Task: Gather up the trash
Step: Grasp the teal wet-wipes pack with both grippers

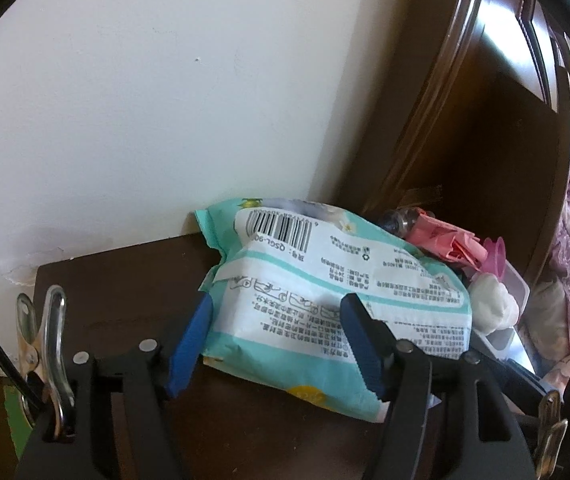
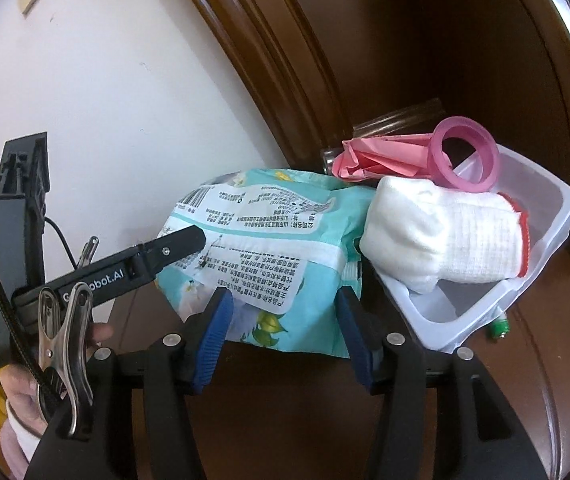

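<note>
A teal and white wipes packet [image 1: 325, 292] lies on the dark wooden tabletop [image 1: 125, 292], printed label side up, against the wall corner. My left gripper [image 1: 277, 336] stands open astride its near end. One blue pad [image 1: 189, 340] is beside the left edge and the other finger [image 1: 361, 340] is over the label. In the right wrist view the left gripper's finger [image 2: 185, 242] rests over the packet [image 2: 269, 232]. My right gripper [image 2: 281, 316] is open too, with the packet's near end filling the gap between its blue pads.
A translucent white bin [image 2: 545, 248] at the right holds a white glove with a red cuff [image 2: 445, 232] and a pink ring [image 2: 465, 152]. Crumpled pink paper [image 2: 377, 156] and a glass jar [image 2: 401, 120] lie behind the packet. A green battery [image 2: 499, 326] lies beside the bin. Wall and dark headboard [image 2: 485, 60] close the back.
</note>
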The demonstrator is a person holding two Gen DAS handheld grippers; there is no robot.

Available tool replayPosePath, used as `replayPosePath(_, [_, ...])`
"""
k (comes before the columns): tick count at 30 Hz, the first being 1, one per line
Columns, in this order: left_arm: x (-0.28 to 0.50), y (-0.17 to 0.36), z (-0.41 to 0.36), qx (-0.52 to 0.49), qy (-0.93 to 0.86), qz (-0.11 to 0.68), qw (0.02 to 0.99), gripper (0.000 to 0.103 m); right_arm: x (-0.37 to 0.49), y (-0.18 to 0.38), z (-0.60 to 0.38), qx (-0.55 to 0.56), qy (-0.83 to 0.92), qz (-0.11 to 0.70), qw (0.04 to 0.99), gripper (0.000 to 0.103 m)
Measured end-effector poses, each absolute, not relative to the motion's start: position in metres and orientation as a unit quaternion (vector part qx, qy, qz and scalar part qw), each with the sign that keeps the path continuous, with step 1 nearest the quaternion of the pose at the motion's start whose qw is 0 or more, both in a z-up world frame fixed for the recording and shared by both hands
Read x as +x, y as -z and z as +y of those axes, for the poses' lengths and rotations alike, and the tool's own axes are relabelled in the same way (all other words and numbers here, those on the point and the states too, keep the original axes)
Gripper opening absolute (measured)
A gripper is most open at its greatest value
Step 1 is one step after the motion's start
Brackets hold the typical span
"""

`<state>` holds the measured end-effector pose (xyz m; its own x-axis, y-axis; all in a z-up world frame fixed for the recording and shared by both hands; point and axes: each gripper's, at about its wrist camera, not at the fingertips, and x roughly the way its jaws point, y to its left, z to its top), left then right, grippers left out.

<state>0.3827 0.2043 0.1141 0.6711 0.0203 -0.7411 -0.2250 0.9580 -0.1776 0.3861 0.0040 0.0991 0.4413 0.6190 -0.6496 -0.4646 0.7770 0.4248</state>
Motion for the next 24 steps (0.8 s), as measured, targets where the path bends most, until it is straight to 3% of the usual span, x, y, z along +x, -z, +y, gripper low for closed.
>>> replayPosePath(19, [0.38, -0.113, 0.193, -0.096, -0.078, 0.398, 0.909, 0.069, 0.398, -0.096, 0.021, 0.07, -0.306, 0.428, 0.847, 0.05])
replayPosePath(24, [0.375, -0.114, 0.196, -0.098, -0.09, 0.396, 0.908, 0.054, 0.397, -0.095, 0.023, 0.056, -0.3, 0.428, 0.851, 0.041])
